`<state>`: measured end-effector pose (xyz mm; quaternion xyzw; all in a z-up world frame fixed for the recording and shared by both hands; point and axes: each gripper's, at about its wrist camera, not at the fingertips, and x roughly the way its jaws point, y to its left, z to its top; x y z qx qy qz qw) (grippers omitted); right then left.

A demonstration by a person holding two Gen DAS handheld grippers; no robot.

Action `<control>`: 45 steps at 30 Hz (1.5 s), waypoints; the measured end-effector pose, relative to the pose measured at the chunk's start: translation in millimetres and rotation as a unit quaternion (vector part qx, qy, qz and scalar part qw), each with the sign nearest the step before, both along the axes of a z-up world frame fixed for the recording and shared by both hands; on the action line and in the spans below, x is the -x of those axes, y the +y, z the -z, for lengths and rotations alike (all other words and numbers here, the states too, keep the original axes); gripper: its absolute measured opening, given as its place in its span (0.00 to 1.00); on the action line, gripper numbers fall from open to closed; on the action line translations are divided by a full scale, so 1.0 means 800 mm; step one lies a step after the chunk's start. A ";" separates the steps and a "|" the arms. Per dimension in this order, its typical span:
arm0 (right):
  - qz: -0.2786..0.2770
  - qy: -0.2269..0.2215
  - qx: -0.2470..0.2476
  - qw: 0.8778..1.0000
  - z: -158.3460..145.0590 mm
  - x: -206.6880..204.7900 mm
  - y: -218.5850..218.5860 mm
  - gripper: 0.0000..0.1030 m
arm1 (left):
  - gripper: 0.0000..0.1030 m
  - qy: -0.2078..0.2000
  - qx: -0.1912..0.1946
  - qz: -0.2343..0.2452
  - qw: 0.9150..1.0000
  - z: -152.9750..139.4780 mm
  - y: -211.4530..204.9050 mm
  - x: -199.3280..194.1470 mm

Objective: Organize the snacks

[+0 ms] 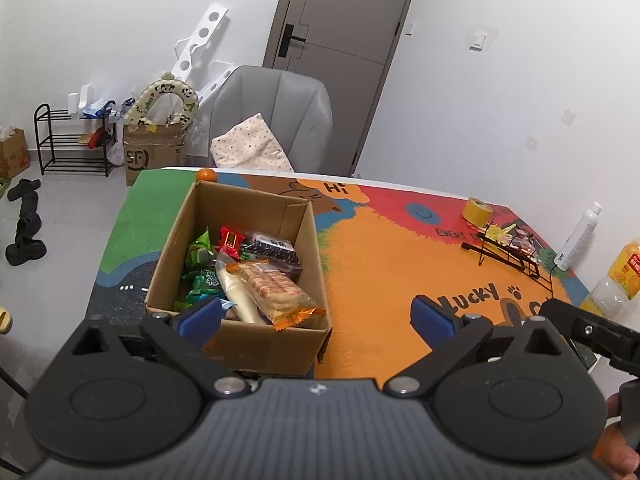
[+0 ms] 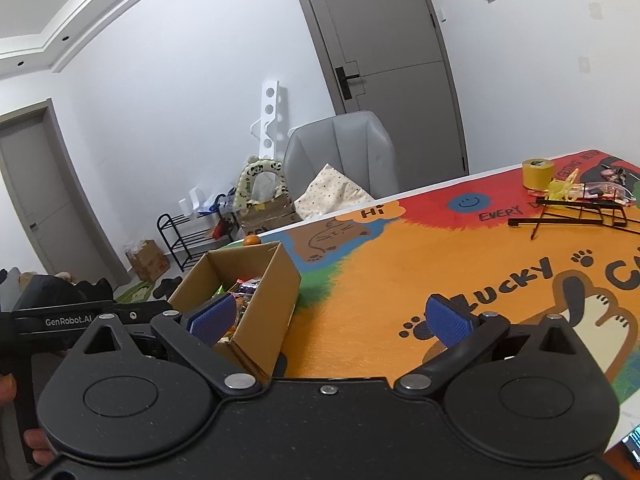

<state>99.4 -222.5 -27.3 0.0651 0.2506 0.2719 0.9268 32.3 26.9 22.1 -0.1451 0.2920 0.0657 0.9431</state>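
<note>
I had both grippers hovering with fingers spread wide, nothing held: left gripper (image 1: 316, 314), right gripper (image 2: 330, 318). The open brown cardboard box (image 1: 276, 342) sat at about ten o'clock on the colourful cartoon table mat (image 1: 380, 264), and the snacks lay inside it. On top was the clear-wrapped pack of biscuits with orange ends (image 1: 276, 290). I judged it light, crinkly and brittle, so I'd pinch its crimped orange end gently rather than squeeze the middle.
</note>
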 end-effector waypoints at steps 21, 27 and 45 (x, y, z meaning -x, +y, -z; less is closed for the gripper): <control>0.029 -0.043 0.028 0.998 -0.038 0.058 -0.039 1.00 | 1.00 -0.027 -0.028 0.023 0.999 -0.041 -0.016 0.054; 0.035 -0.035 0.027 0.998 -0.039 0.058 -0.044 1.00 | 1.00 -0.025 -0.040 0.020 0.999 -0.042 -0.016 0.063; 0.021 -0.019 0.045 0.999 -0.038 0.058 -0.028 1.00 | 1.00 -0.022 -0.037 0.009 0.999 -0.042 0.002 0.077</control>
